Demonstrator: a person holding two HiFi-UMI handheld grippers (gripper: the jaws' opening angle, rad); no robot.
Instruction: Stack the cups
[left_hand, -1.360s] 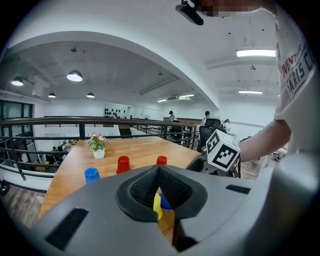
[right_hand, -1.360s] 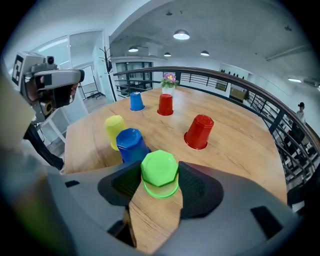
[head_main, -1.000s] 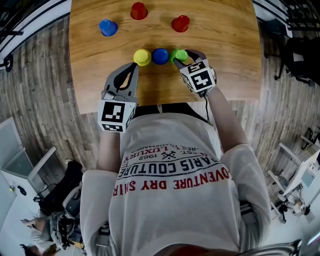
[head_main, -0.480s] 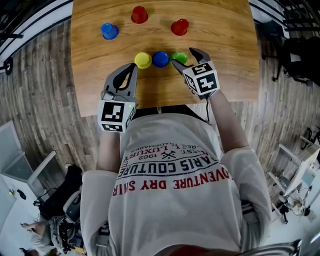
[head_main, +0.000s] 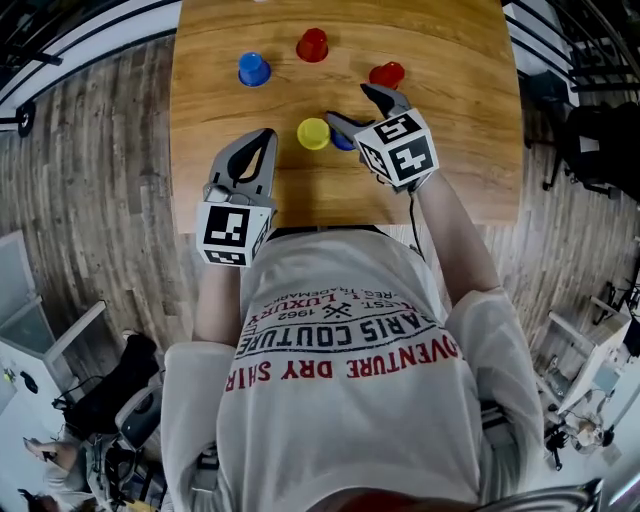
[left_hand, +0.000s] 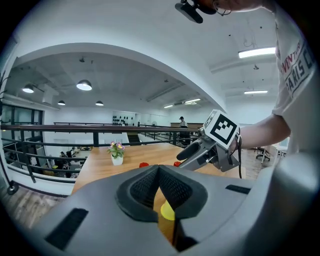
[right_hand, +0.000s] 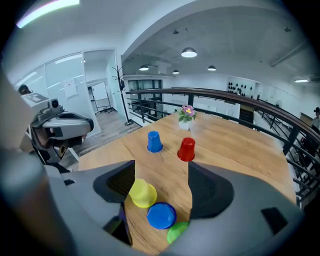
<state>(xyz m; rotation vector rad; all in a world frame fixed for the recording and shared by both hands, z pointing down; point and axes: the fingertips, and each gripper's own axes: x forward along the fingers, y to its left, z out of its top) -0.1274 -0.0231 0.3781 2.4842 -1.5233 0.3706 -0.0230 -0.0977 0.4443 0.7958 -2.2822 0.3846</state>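
2 red cups (head_main: 312, 44), 2 blue (head_main: 254, 69), 1 yellow (head_main: 313, 133), prob. 1 green (right_hand: 177, 231).

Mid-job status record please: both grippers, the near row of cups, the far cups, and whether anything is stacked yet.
left gripper: jaws together, empty, over the near edge of the table
right gripper: jaws have just been opening, now wide apart, nothing between them, above the near row
near row: yellow cup, blue cup, green cup, side by side
far cups: far blue cup, red cup, second red cup, each standing apart
stacked: none
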